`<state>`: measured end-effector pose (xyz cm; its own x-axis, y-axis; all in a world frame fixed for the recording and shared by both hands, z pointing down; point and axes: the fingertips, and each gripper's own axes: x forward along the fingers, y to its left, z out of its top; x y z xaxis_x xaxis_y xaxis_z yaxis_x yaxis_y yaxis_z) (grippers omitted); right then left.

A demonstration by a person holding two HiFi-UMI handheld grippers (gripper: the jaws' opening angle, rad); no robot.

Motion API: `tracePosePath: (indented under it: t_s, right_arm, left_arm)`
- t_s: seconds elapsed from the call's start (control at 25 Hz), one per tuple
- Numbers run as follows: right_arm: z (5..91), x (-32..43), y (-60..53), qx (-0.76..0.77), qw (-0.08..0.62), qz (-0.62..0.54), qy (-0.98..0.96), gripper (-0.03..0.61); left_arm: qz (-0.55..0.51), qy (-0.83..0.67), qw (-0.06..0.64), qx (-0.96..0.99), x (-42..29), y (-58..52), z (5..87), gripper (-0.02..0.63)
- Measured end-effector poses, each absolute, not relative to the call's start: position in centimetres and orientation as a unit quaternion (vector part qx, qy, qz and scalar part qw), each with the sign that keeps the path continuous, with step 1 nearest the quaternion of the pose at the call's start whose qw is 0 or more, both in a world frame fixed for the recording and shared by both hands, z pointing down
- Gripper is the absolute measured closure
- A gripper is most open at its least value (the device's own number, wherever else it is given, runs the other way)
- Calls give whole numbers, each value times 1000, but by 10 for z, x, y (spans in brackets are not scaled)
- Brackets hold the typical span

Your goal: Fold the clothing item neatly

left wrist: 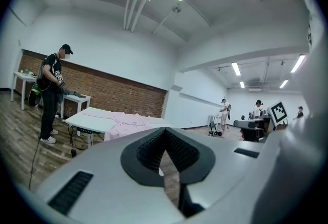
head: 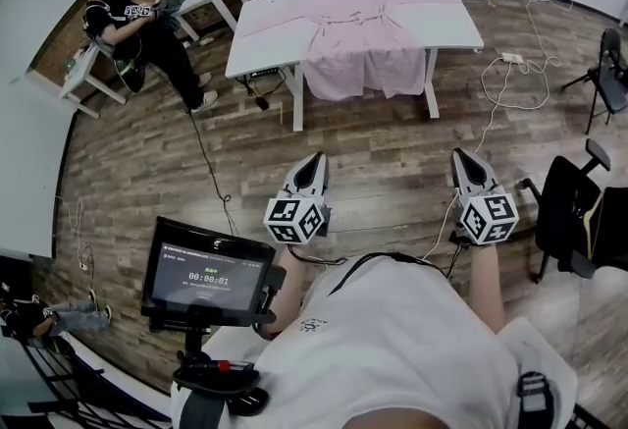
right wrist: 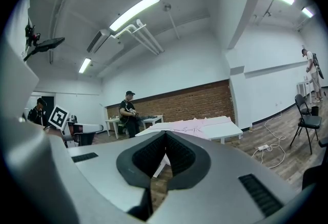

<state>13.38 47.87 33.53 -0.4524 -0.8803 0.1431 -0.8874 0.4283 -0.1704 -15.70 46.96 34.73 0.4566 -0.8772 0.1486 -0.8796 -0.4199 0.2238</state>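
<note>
Right now: wood floor (head: 383, 157) all around. White desk (head: 446, 25) well ahead. Pink garment (head: 358, 44) spread across it, middle part hanging off the near edge. Left hand-held gripper (head: 316, 162) and right hand-held gripper (head: 461, 155) side by side over the floor, well apart from the desk, both pressed together, pinching nothing.

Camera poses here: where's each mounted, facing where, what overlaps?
Head view: on the person's head, facing steeply down; shows left gripper, right gripper, white shirt.
Left gripper view: on that gripper, along its shut jaws toward the table.
Right gripper view: likewise, own shut jaws, same table.
Shared: all three show the pink garment on that table.
</note>
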Motion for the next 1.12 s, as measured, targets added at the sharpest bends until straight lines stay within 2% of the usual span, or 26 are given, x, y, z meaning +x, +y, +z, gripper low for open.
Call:
tracePosePath:
  t_s: [1.12]
  right_arm:
    - [338, 132, 485, 527, 11, 114, -842, 575]
  left_arm:
    - [8, -519, 139, 843, -160, 473, 352, 611]
